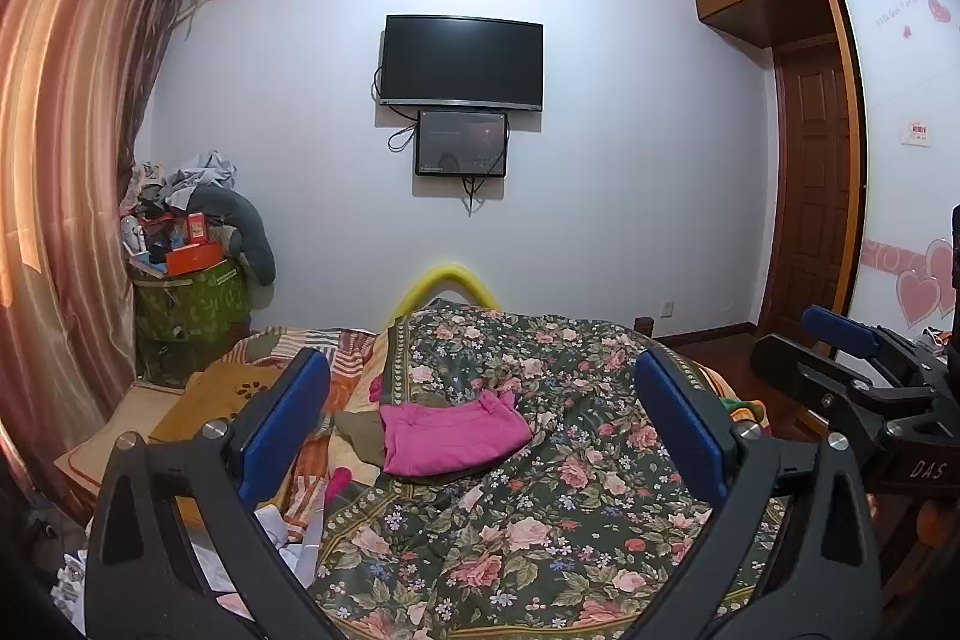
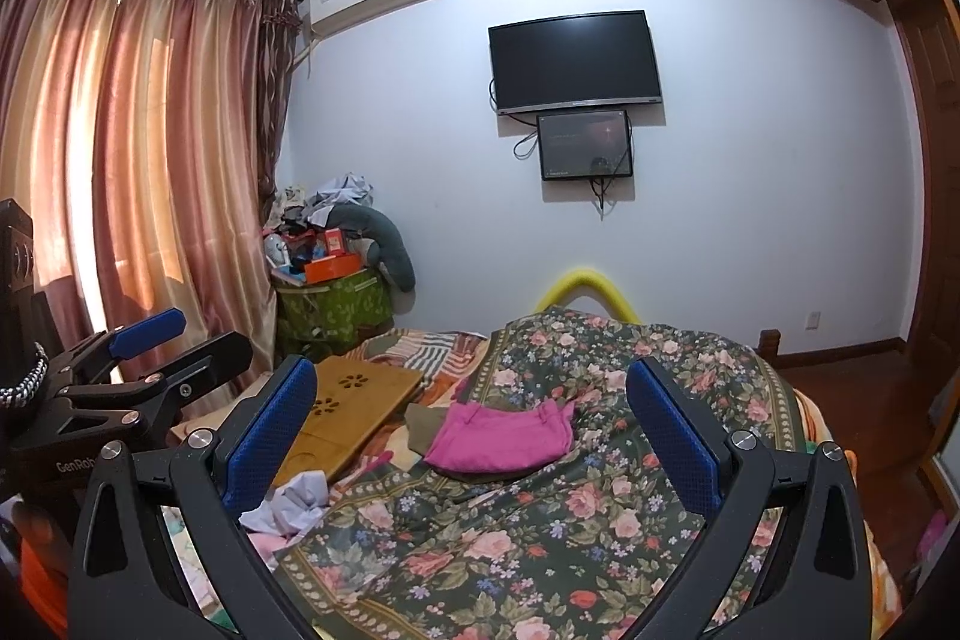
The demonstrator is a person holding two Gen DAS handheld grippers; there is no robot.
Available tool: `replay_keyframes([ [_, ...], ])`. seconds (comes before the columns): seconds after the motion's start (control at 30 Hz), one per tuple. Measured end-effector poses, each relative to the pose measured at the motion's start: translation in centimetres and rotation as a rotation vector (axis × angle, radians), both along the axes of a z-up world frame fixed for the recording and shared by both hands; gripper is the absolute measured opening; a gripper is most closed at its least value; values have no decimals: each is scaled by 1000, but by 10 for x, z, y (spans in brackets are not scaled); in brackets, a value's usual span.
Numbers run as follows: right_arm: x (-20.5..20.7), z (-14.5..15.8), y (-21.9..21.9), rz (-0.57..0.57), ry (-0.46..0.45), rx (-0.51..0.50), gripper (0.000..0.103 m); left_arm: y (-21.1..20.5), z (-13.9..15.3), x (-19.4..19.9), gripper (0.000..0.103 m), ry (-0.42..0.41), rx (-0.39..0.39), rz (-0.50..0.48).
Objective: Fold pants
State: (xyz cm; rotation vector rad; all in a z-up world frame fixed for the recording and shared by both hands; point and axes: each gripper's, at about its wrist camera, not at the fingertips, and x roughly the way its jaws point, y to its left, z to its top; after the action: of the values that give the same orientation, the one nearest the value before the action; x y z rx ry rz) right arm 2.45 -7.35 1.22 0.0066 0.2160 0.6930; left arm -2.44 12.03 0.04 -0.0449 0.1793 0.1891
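Observation:
Folded pink pants (image 1: 450, 435) lie on the floral bedspread (image 1: 540, 520) in the middle of the bed, on top of an olive-brown garment (image 1: 359, 435). They also show in the right wrist view (image 2: 501, 436). My left gripper (image 1: 483, 418) is open and empty, held above the bed short of the pants. My right gripper (image 2: 474, 421) is open and empty too, at the same height. Each gripper shows at the edge of the other's view: the right one (image 1: 852, 358) and the left one (image 2: 132, 358).
A wooden lap tray (image 2: 354, 400) lies on the bed's left side. Crumpled white cloth (image 2: 288, 508) lies near the front left. A green bin (image 2: 330, 304) piled with clutter stands by the curtain. Televisions hang on the far wall. A wardrobe stands at the right.

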Motion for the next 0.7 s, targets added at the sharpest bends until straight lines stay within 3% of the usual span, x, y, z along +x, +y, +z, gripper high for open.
replay_keyframes([
  [0.7,0,0,-1,2,4,5,103,6,0,2,103,6,-15,-45],
])
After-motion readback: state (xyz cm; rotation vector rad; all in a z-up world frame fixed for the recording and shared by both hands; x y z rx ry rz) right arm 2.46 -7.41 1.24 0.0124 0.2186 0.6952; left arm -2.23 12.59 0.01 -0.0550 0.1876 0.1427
